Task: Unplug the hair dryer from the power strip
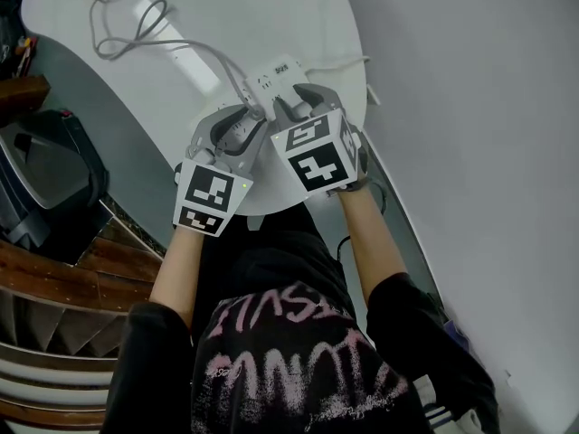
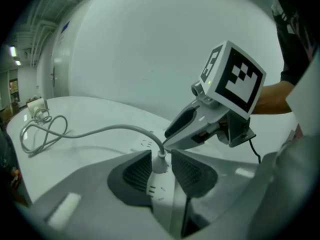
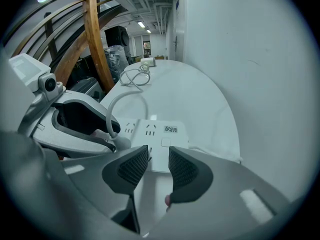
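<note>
Work sits at the near edge of a white round-edged table (image 1: 298,16), where a flat white plastic power strip (image 1: 276,75) (image 3: 156,134) (image 2: 159,191) lies with its sockets facing up. A small white round plug (image 2: 160,163) (image 3: 121,143) stands upright in one of those sockets, not yet out. The left gripper (image 2: 161,156) (image 1: 258,108) comes down over it, its two dark ribbed jaws drawn in to a narrow gap and pressing the plug's sides. A thin grey cable (image 2: 100,131) (image 1: 217,57) (image 3: 112,109) rises from the plug's top and runs across the tabletop. It ends in a loose coil (image 2: 42,134) (image 3: 135,76) near the far end, beside a small white object (image 2: 37,106) too small to make out. The right gripper (image 3: 159,159) (image 1: 303,98) (image 2: 167,131) is just beside the left one. Its jaws stand narrowly apart with nothing clamped between them, and their tips hang over the near end of the power strip. Whether they touch the strip cannot be told. The person's forearms (image 1: 371,233) reach forward from black sleeves. Wooden stair rails (image 3: 92,39) curve past the table's left side.
</note>
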Motion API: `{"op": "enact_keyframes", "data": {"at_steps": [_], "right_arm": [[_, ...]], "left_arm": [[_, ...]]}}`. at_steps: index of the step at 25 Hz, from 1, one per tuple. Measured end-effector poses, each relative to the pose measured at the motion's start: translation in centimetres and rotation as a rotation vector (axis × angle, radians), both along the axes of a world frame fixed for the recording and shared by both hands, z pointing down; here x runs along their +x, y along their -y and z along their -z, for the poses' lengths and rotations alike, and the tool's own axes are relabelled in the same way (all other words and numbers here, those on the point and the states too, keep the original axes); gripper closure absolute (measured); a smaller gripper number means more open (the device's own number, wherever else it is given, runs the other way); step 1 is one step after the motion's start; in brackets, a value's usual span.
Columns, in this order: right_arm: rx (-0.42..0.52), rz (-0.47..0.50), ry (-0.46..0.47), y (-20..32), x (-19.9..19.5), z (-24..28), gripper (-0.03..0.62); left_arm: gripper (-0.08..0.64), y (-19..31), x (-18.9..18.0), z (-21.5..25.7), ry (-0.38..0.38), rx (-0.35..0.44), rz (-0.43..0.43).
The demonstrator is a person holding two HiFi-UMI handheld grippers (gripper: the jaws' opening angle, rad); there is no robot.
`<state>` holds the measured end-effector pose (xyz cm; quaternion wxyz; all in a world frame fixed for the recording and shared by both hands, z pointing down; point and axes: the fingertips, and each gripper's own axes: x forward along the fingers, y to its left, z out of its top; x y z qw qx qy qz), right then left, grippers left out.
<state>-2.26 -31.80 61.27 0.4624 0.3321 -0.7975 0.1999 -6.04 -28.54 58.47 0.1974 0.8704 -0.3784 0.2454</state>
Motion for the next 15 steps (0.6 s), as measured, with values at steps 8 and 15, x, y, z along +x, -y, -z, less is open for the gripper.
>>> {"op": "enact_keyframes", "data": {"at_steps": [8, 15], "right_arm": [[-0.011, 0.005, -0.007, -0.02, -0.01, 0.02, 0.446], [-0.013, 0.006, -0.010, 0.05, 0.06, -0.09, 0.443]], "left_arm": [[0.477, 0.59, 0.45, -0.51, 0.059, 0.011, -0.028], [0.489, 0.69, 0.51, -0.48, 0.058, 0.010, -0.036]]}}
